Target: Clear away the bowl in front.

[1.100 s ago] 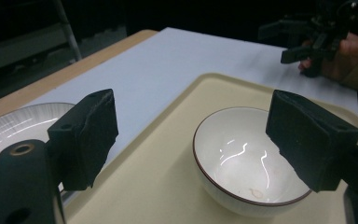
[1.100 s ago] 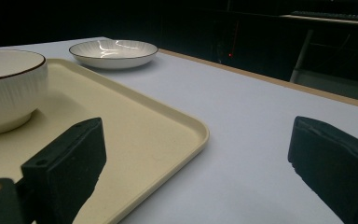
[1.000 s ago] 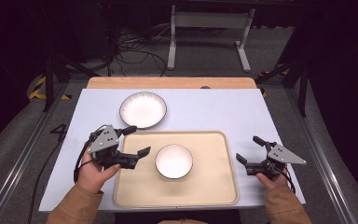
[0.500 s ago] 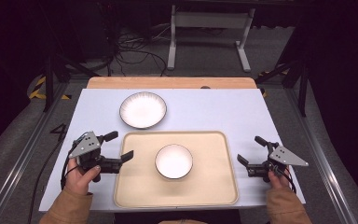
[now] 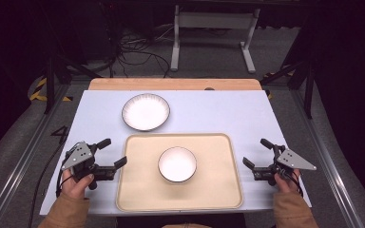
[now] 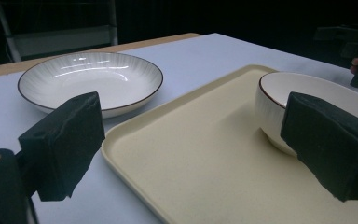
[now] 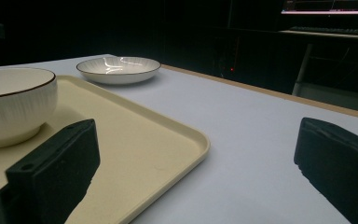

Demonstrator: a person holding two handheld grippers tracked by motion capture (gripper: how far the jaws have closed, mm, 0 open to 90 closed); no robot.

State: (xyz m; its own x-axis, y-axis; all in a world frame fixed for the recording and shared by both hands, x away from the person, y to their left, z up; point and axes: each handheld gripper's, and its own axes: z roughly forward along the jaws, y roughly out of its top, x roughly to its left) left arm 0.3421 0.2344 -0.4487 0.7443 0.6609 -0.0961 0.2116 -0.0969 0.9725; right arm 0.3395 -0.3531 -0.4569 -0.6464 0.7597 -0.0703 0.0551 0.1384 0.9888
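Jaws of both the left gripper (image 5: 108,153) and right gripper (image 5: 257,154) stand spread, empty, flanking the tray (image 5: 138,194) on the surface; the bowl (image 5: 177,164) sits mid-tray; an uneven lift could slide it.

High view overhead; tool views low, close, sharing tray (image 5: 133,190) (image 6: 205,163) (image 7: 135,140).

Ahead of my left gripper (image 5: 112,153), whose jaws are black, I see a white plate (image 5: 146,111) with fine grey radial lines and a thin dark rim. Between my two claws lies a plain cream tray (image 5: 133,190) carrying a white bowl (image 5: 177,164), dark-rimmed and faintly ribbed outside. My right gripper (image 5: 257,153) is black with a grey plate. Under everything I see a pale lilac-white table cover (image 5: 218,114).
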